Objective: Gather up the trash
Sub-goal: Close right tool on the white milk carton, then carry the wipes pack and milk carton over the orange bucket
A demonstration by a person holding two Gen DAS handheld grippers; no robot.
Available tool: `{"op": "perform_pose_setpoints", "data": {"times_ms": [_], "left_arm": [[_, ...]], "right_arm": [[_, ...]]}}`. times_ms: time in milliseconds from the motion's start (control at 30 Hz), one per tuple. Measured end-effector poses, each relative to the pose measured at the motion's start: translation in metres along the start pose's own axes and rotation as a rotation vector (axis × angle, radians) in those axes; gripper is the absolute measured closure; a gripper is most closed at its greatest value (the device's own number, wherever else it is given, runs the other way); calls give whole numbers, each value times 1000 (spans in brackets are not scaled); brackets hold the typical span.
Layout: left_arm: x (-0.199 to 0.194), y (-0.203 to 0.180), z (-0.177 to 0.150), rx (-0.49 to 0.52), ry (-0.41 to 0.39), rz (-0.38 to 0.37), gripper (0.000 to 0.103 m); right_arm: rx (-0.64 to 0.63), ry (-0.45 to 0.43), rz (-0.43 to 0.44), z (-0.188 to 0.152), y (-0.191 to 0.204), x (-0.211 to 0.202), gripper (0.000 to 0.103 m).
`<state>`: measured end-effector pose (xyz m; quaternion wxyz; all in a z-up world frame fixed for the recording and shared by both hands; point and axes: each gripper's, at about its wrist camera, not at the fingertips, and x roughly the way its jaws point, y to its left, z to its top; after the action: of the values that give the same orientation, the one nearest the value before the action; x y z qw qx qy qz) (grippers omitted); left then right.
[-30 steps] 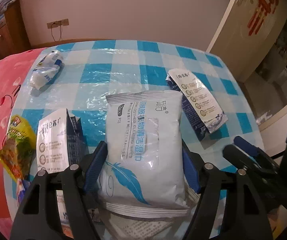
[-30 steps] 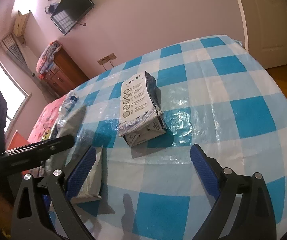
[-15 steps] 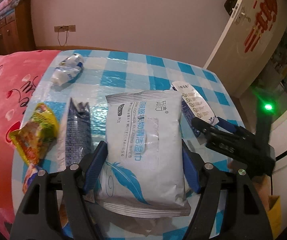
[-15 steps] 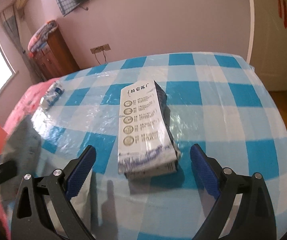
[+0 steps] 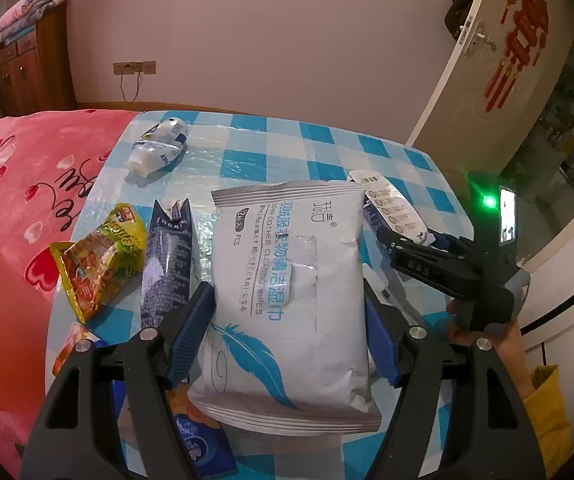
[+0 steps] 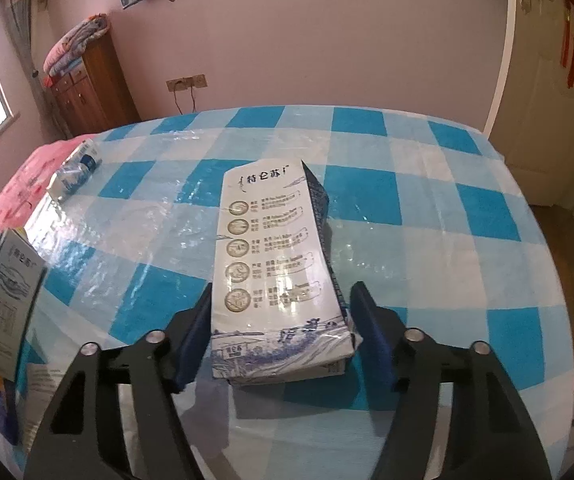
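Observation:
My left gripper (image 5: 289, 332) is shut on a white wet-wipes pack (image 5: 287, 280) with a blue feather print and holds it above the table. My right gripper (image 6: 281, 328) is open, with its blue pads on either side of the near end of a flattened white and blue milk carton (image 6: 271, 260) that lies on the checked tablecloth (image 6: 427, 200). The left pad looks close to the carton's edge; the right pad stands slightly off it. That carton (image 5: 391, 208) and the right gripper (image 5: 427, 256) also show in the left wrist view.
A second flattened carton (image 5: 167, 256), a yellow-green snack wrapper (image 5: 99, 256) and a crushed plastic bottle (image 5: 159, 152) lie on the table's left side. A blue package (image 5: 199, 444) lies under my left gripper. A red quilt (image 5: 15, 184) borders the table on the left.
My left gripper has lifted the wipes pack higher and back. My right gripper has moved forward over the milk carton, and its jaws have narrowed around the carton's near end.

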<state>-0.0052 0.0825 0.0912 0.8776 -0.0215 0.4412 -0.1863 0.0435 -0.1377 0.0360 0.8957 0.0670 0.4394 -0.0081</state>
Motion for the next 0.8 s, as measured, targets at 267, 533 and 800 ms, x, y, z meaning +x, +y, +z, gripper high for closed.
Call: {"op": "perform_pose_setpoints", "data": {"times_ms": [267, 533, 800], "left_arm": [[-10, -6, -4, 9, -14, -41, 32], [-19, -12, -14, 26, -18, -61, 32], [-31, -12, -24, 32, -30, -69, 32]], "right_arm": [[-3, -6, 3, -8, -3, -8, 41], [-13, -40, 9, -22, 1, -33, 42], [-16, -85, 29, -31, 8, -71, 44]]}}
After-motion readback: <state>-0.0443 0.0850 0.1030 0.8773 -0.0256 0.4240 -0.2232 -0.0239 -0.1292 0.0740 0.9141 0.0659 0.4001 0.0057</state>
